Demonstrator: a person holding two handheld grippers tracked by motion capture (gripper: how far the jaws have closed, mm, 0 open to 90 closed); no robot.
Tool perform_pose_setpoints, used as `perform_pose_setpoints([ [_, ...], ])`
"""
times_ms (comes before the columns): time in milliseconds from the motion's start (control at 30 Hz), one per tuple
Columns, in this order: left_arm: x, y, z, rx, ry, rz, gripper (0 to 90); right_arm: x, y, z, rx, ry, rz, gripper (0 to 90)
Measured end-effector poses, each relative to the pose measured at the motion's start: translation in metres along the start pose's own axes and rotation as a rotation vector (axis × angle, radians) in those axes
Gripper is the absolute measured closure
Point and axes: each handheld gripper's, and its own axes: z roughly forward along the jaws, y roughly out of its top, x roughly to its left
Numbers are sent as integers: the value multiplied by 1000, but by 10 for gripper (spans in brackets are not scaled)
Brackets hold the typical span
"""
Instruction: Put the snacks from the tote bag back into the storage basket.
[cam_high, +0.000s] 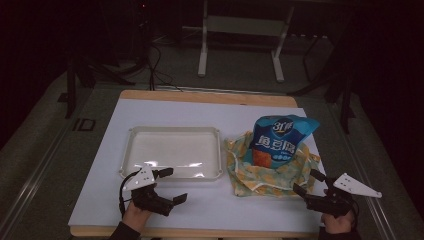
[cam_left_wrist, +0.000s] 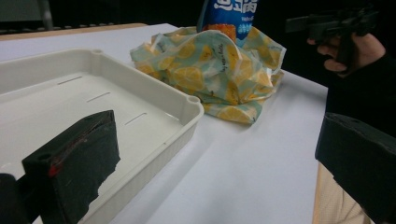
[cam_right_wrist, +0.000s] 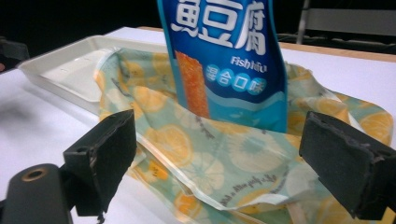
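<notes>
High view showed the blue snack packet (cam_high: 281, 137) standing upright inside a lemon-print bag (cam_high: 260, 175), which lay crumpled on the white board (cam_high: 210, 210) toward its right edge, about midway between the far and near edges. The packet rose out of the bag's open mouth (white characters and an orange strip showed on its front), and the cloth bunched loosely around its base. In the right gripper view the packet (cam_right_wrist: 224, 60) stood just beyond the jaws, with the bag's (cam_right_wrist: 224, 163) printed fabric and its pale hem spread between and in front of them.

The right gripper (cam_high: 309, 184) sat at the near right corner of the board, held in the person's right hand (cam_high: 337, 222), its jaws spread wide apart and pointing at the bag's near right edge; whether a tip touched the cloth could not be told, and nothing was clamped between the pads.

Just left of the bag, close beside it, lay an empty white tray (cam_high: 172, 172) near the middle of the board. The left gripper (cam_high: 172, 185) hovered by the tray's near edge, toward the board's near left corner, held in the left hand (cam_high: 134, 215). Its jaws also stood wide apart with nothing between them; in the left gripper view one jaw overlapped the tray's (cam_left_wrist: 187, 116) rim and the other hung over the bare board (cam_left_wrist: 243, 177).
</notes>
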Motion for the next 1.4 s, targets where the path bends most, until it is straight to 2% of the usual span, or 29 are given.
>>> perform_pose_setpoints([
  [33,-1,0,-1,-6,3,2,1,1,0,0,4,-16,-14,108],
  [100,-2,0,-2,-12,-24,-2,1,2,0,1,6,12,-24,108],
  [167,-2,1,-2,-17,-21,-3,0,4,-2,2,18,-19,-27,109],
  [200,-3,1,-2,-8,-15,-1,1,4,-2,3,30,7,-29,109],
  [367,-5,3,0,10,0,8,1,6,-4,-1,36,33,-47,108],
  [467,-7,6,1,9,-9,17,1,5,-3,-4,33,39,-56,108],
  [633,-10,11,4,21,-65,-16,1,7,0,-6,40,43,-91,111],
  [700,-11,13,6,42,-58,-4,1,8,1,-4,52,46,-114,112],
  [767,-12,16,9,55,-68,14,1,10,3,-3,51,56,-125,121],
  [1067,-14,24,18,79,-87,21,1,8,12,-1,41,58,-136,131],
  [1167,-13,27,20,78,-85,26,1,9,15,-1,41,60,-141,130],
  [1233,-12,31,21,74,-84,14,1,8,17,-1,35,62,-138,130],
  [1400,-9,38,25,59,-105,14,1,6,24,-3,19,56,-141,130],
])
